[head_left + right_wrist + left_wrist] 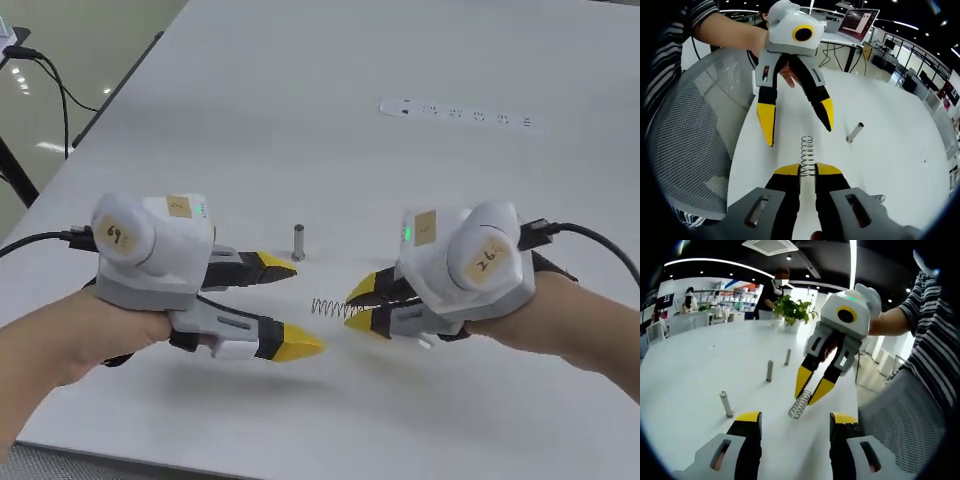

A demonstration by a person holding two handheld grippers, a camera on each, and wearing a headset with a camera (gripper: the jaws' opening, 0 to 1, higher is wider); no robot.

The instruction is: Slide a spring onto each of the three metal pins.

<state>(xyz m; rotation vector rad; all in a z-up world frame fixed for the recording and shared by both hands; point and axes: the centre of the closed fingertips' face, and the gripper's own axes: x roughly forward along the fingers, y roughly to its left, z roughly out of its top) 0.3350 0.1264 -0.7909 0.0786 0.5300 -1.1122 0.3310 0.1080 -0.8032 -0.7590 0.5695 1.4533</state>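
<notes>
In the head view my right gripper is shut on one end of a small coil spring, which sticks out level toward the left gripper. My left gripper stands open, its yellow tips facing the spring's free end with a short gap between. A bare metal pin stands upright just behind them. The left gripper view has the spring in the right gripper, a bare pin, a pin wearing a spring and a further pin. In the right gripper view the spring rises from my shut right gripper.
A white power strip lies at the far right of the white table. Black cables hang off the left edge. A mesh chair back stands near the table's front edge, and a potted plant at the far end.
</notes>
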